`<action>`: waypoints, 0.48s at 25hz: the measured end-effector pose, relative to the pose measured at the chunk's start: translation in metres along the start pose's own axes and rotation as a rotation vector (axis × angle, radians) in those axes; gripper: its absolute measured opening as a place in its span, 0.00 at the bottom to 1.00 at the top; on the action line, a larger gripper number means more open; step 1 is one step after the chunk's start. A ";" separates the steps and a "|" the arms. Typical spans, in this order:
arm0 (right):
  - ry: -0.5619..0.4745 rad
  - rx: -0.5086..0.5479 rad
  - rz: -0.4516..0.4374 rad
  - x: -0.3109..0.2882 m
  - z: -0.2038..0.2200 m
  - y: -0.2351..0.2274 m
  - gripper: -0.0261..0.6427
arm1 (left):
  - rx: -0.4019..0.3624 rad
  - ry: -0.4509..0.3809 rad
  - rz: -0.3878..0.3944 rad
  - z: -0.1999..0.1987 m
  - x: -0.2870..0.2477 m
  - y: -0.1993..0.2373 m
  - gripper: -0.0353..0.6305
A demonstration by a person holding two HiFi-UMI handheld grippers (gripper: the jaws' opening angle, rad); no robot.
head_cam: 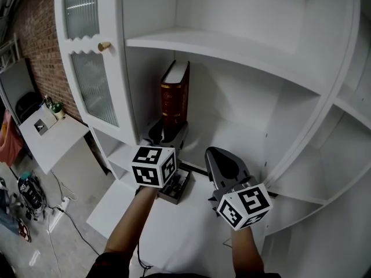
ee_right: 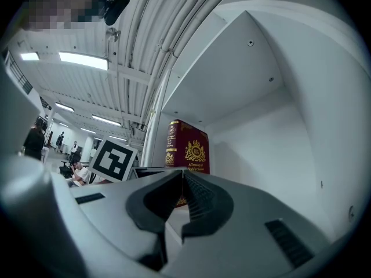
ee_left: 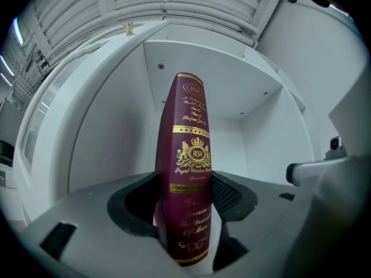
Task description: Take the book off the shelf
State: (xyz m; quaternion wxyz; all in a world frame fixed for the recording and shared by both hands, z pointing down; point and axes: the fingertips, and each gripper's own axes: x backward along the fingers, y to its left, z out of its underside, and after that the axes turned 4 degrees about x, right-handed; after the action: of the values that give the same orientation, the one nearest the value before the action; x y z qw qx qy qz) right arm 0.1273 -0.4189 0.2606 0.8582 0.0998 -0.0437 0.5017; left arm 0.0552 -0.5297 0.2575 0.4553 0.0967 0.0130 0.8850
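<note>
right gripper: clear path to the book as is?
Likely yes: shelf space right of the book is free. But the left gripper clamps its spine, and the right gripper has its jaws together.

The book (ee_left: 185, 172) is maroon with gold lettering, the shelf (head_cam: 232, 45) white.

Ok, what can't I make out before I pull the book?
Where the book meets the shelf: hidden by the left claw, head and left gripper views.
Book's lower half: behind the right claw, right gripper view.
Lower spine lettering: blurred, left gripper view.
Floor clutter: too small, head view.
</note>
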 end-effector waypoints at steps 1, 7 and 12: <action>0.000 -0.001 0.000 0.000 0.000 0.000 0.07 | -0.001 0.000 0.000 0.000 0.000 0.000 0.45; 0.002 -0.002 0.002 0.003 -0.001 0.000 0.07 | -0.004 -0.007 0.013 -0.001 0.005 -0.002 0.45; 0.010 -0.011 0.005 0.004 0.002 0.002 0.07 | 0.007 -0.021 0.021 -0.003 0.013 -0.003 0.45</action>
State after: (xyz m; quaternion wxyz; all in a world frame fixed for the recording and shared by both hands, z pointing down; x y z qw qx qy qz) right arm 0.1280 -0.4149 0.2632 0.8576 0.0924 -0.0427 0.5041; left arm 0.0498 -0.5173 0.2565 0.4456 0.1078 0.0103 0.8887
